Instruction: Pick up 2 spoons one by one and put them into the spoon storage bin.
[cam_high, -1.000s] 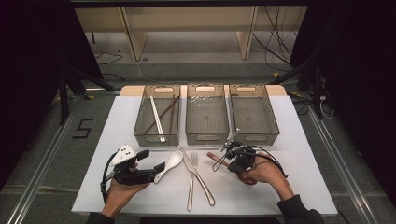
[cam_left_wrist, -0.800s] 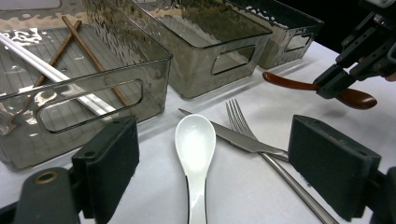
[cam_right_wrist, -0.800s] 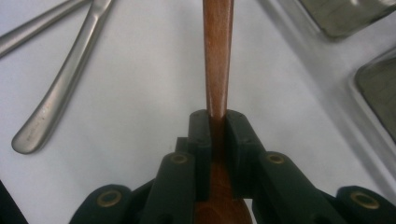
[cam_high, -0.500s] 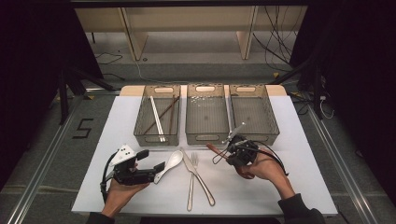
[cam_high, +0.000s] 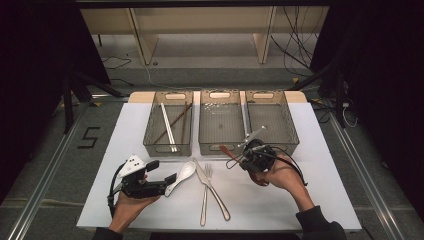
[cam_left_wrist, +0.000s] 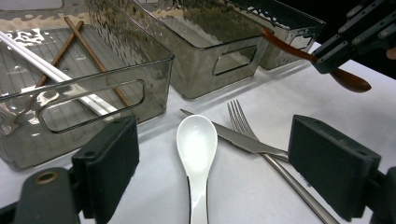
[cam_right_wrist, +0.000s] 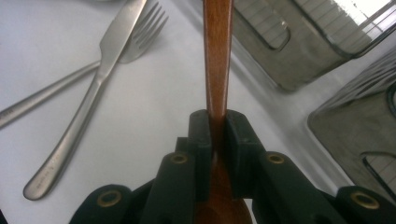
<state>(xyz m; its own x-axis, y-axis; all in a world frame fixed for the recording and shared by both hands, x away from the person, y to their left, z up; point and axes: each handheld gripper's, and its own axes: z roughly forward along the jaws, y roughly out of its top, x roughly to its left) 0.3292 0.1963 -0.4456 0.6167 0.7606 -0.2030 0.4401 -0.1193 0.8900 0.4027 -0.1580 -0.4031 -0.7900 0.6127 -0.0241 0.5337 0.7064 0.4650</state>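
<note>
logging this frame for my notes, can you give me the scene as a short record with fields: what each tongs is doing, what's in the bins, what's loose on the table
left tongs: open, jaws either side of the white spoon, not gripping it
right tongs: shut on the wooden spoon, held above the table
left bin: chopsticks, one pale pair and one brown pair
middle bin: contents cannot be told
right bin: one metal utensil along its left wall
loose on table: knife and fork, crossed, beside the white spoon

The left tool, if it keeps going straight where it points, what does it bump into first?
Probably the white spoon, lying between the open left tool's jaws. Beyond it sit the knife and fork.
</note>
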